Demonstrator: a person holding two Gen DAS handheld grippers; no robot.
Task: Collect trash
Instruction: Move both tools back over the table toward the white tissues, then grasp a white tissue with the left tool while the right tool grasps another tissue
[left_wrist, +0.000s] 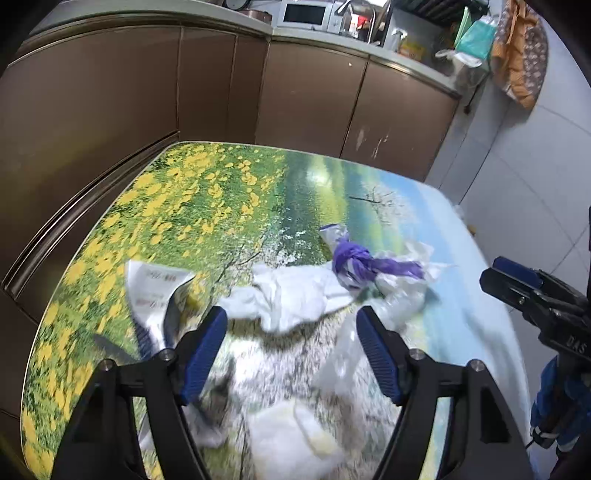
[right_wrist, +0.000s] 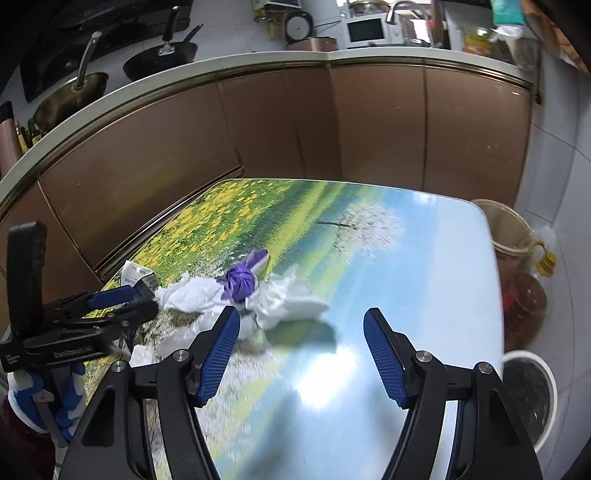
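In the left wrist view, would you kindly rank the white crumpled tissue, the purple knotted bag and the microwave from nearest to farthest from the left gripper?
From the left gripper:
1. White crumpled tissue, just beyond the fingertips, centre.
2. Purple knotted bag, further on, to the right on the table.
3. Microwave, on the far counter at the top.

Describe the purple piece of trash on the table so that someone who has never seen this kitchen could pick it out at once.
Start at the table printed with a flower meadow and lake, standing against the brown cabinets. Near its middle lies a small heap of trash. Among the crumpled white tissues and clear plastic, the knotted purple bag is the only coloured piece, twisted into a tight ball.
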